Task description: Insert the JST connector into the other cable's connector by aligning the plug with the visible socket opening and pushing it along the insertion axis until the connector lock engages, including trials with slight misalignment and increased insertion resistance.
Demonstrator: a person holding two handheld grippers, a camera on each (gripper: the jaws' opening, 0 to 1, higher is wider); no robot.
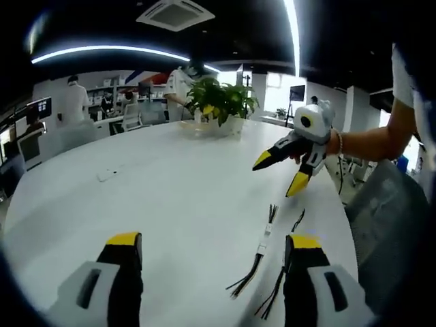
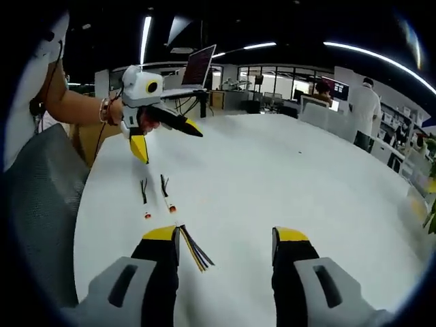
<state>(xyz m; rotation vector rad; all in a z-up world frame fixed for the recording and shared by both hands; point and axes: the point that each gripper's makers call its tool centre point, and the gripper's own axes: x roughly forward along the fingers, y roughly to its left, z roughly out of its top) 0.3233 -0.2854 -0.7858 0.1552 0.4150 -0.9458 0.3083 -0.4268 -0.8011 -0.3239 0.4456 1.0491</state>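
While we look along the left gripper's jaws, we note these points.

Left gripper (image 1: 212, 246): its jaws stand wide apart and hold nothing; we see it above the white table (image 1: 170, 184). In the right gripper view it hangs in the air beyond the cables, held by a hand (image 2: 139, 121).

Right gripper (image 2: 227, 242): its jaws are also wide apart and empty. In the left gripper view it hovers ahead and to the right, above the table edge.

First cable (image 1: 257, 253): it lies flat on the table just inside the left gripper's right jaw, with loose dark wire ends near the jaw.

Second cable (image 1: 285, 269): it lies just beside the first one, closer to the same jaw, not touching it as far as we can tell.

Connectors: small and blurred; in the right gripper view we see two small orange tips (image 2: 172, 208) ahead of its left jaw.

Coloured wires (image 2: 195, 249): they spread just beside the right gripper's left jaw.

Potted plant (image 1: 219, 102): far ahead of the left gripper.
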